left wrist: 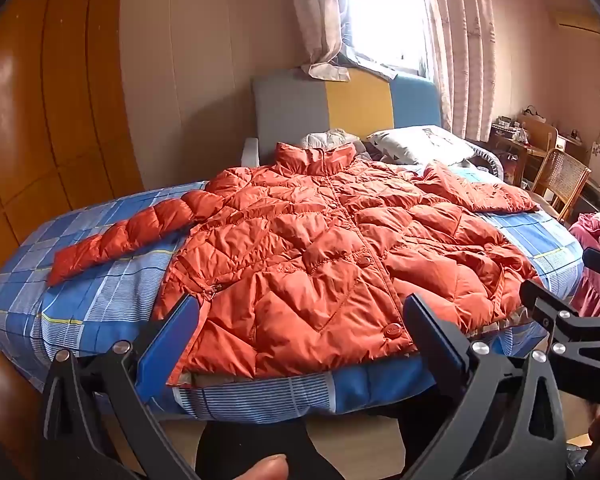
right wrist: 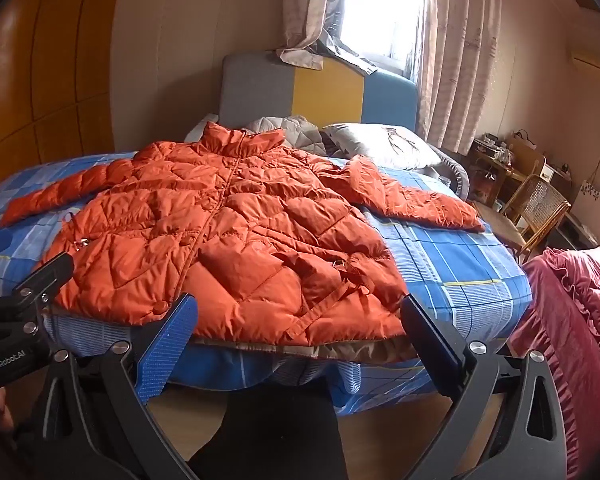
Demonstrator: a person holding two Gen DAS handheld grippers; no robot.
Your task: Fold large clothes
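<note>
I hold my left gripper (left wrist: 300, 334) low at the foot of the bed (left wrist: 100, 300), its jaws spread wide apart with nothing between them, aimed at the near hem of the jacket (left wrist: 308, 248). My right gripper (right wrist: 296, 330) sits just beside it at the same height, jaws likewise wide apart and empty, facing the hem's right half. Neither touches the cloth.

The jacket is a quilted orange puffer lying front-up and spread flat on the blue plaid bed, buttoned closed down the middle, collar toward the headboard (right wrist: 292, 88). Its hem reaches the bed's near edge, showing a strip of tan lining. One sleeve stretches out straight toward the wooden wardrobe (left wrist: 40, 100); the other bends outward toward the chair (right wrist: 540, 208) side. A pale pillow (right wrist: 380, 144) lies beyond the collar.
</note>
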